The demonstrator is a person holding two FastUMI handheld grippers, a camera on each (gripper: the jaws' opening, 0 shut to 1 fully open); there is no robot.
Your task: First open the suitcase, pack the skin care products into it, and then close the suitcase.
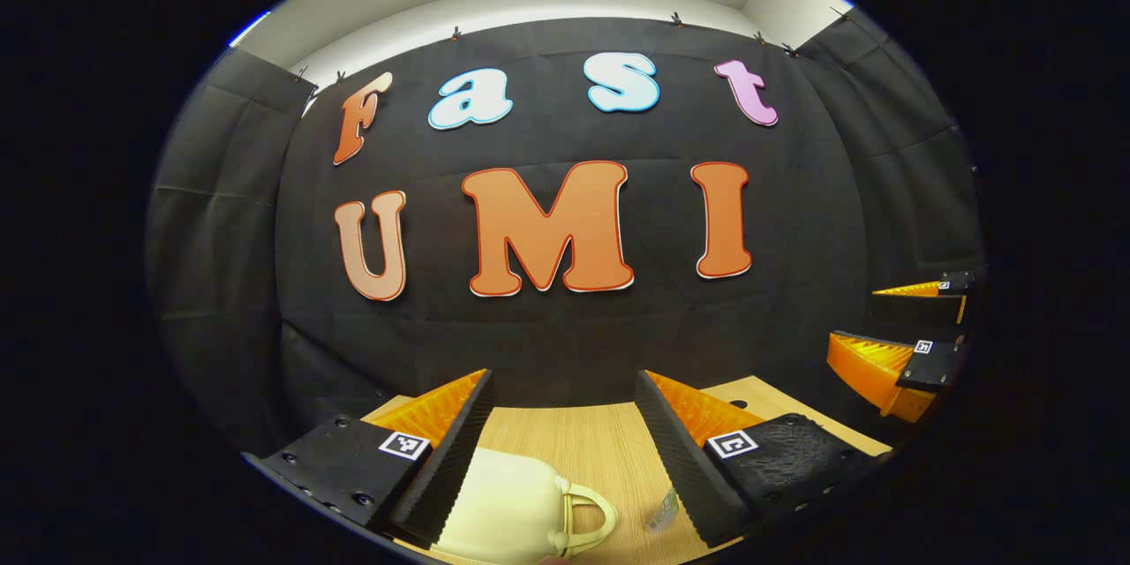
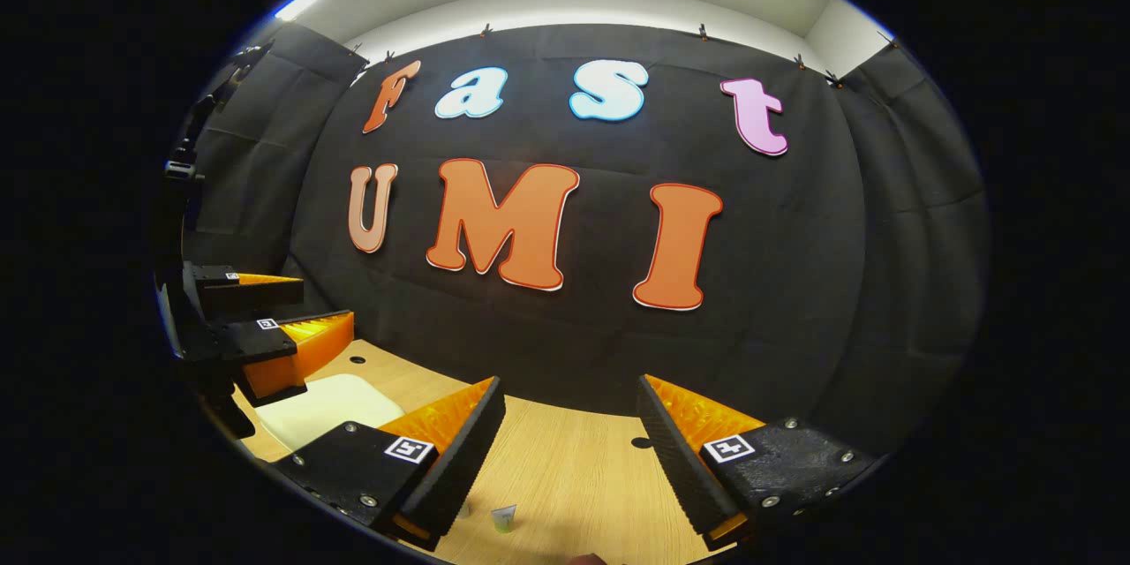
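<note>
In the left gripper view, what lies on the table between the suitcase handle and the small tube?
Nothing: in the left gripper view only bare wooden table separates the cream suitcase, at its handle, from the small tube.

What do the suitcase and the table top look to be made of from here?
The suitcase looks like hard moulded plastic: a smooth, pale cream shell with a soft sheen and a matching loop handle. The table looks like light wood or wood-look laminate, matt, with fine straight grain lines.
</note>
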